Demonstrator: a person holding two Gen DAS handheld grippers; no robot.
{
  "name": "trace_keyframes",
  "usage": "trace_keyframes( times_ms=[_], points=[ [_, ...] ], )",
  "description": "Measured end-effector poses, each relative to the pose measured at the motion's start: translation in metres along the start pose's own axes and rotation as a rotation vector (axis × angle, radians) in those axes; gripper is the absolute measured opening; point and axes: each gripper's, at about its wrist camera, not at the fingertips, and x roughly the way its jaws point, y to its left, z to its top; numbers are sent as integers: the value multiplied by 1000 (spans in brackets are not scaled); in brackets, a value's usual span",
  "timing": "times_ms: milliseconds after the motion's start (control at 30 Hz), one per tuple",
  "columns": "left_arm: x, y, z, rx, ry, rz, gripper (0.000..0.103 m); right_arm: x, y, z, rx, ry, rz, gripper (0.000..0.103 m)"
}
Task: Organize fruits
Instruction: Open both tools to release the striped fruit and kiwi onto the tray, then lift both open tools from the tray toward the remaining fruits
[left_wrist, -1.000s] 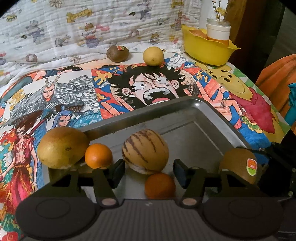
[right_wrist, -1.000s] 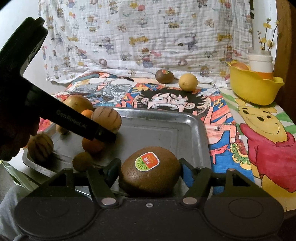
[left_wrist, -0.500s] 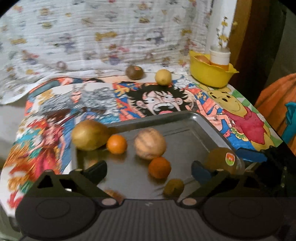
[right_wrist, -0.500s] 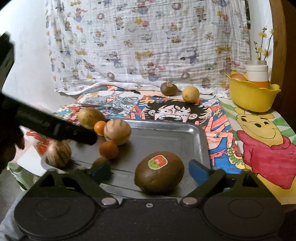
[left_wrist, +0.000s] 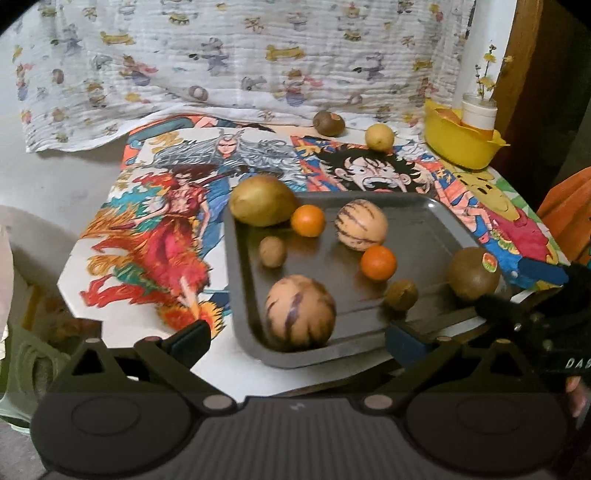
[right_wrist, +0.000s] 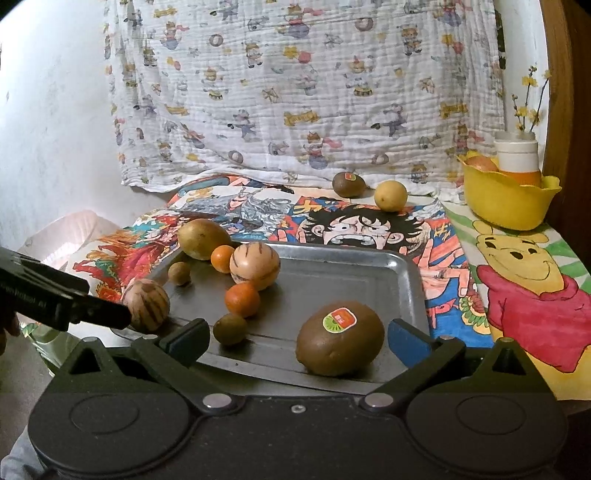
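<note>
Fruit fills a metal tray (right_wrist: 369, 258) at the lower centre of both views, gathered there, it seems, as the sorting spot. Two striped melons (left_wrist: 361, 224), two oranges (left_wrist: 307, 220), two small brown fruits (left_wrist: 272, 251) and a large yellow-green fruit (left_wrist: 261, 200) sit loosely spaced toward the tray's left and middle. A brown kiwi (right_wrist: 340, 342) with a red-and-green sticker lies alone at the tray's lower right, between the spread tips of the right gripper (right_wrist: 299, 338), which do not touch it. The left gripper (left_wrist: 297, 338) also stands wide apart, clamped on nothing, framing the near striped melon and the tray's lower left corner without contact. The last two readings for both grippers are nearly level, so both appear fully opened and free.

Toward the top of the frame a second kiwi (right_wrist: 348, 184) and a lemon (right_wrist: 390, 195) rest close together on the cartoon-print cloth (right_wrist: 369, 225), outside the tray; these are probably next to be collected. A yellow bowl (right_wrist: 508, 203) stands at the upper right.
</note>
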Motion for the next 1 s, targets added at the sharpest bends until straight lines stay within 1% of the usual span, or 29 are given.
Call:
trace_keyframes(
  times_ms=[233, 533, 833, 1000],
  points=[
    [-5, 7, 4, 21, 2, 46, 102, 2, 0, 11, -11, -11, 3, 102],
    [-5, 13, 27, 49, -2, 75, 102, 20, -9, 26, 35, -14, 11, 102],
    [16, 8, 57, 108, 18, 82, 102, 43, -29, 42, 65, -32, -12, 102],
    [37, 0, 76, 150, 39, 81, 102, 62, -47, 50, 88, -20, -29, 102]
  ],
)
